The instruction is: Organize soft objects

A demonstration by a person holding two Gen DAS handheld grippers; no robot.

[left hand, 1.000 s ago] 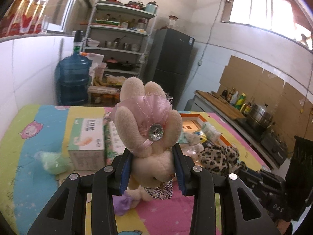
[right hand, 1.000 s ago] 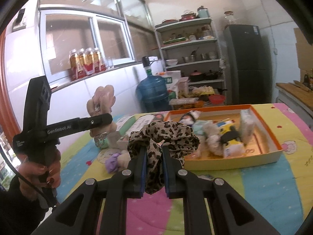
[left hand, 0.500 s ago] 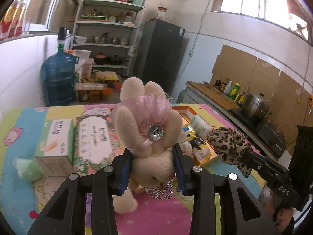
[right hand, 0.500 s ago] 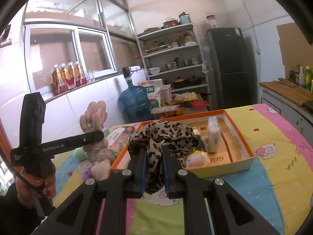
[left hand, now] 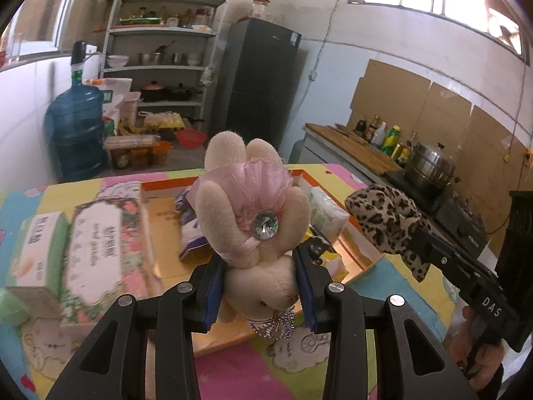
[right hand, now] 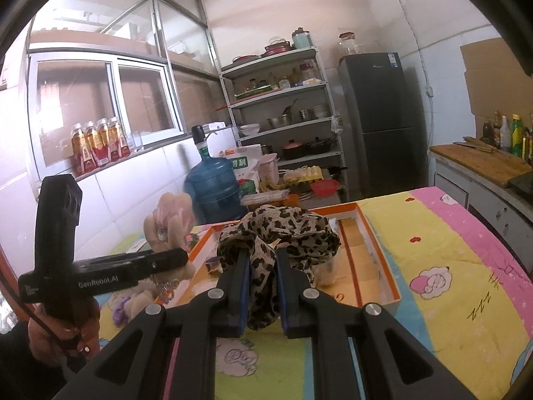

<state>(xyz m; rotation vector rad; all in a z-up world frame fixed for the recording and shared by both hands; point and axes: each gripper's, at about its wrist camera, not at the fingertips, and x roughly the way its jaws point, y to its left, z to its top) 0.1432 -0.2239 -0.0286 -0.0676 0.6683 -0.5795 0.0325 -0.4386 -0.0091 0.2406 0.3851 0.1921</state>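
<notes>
My left gripper (left hand: 260, 263) is shut on a beige plush bunny (left hand: 250, 213) with a pink bow and a gem, held in the air over the near edge of the orange-rimmed cardboard tray (left hand: 166, 230). My right gripper (right hand: 261, 260) is shut on a leopard-print fabric piece (right hand: 283, 230), held above the tray's (right hand: 376, 260) near end. The leopard fabric (left hand: 383, 223) also shows in the left wrist view at the right, and the bunny (right hand: 170, 220) in the right wrist view at the left.
Two tissue packs (left hand: 100, 243) lie left of the tray on the colourful cartoon table cover (right hand: 449, 266). Packets (left hand: 193, 230) lie inside the tray. Behind stand a blue water jug (right hand: 213, 186), a metal shelf (left hand: 163, 66), a black fridge (right hand: 379, 123) and a counter with a pot (left hand: 429, 170).
Both grippers have moved towards the tray with their loads; the bunny and the leopard fabric now hang over its near part. Both grips are unchanged.
</notes>
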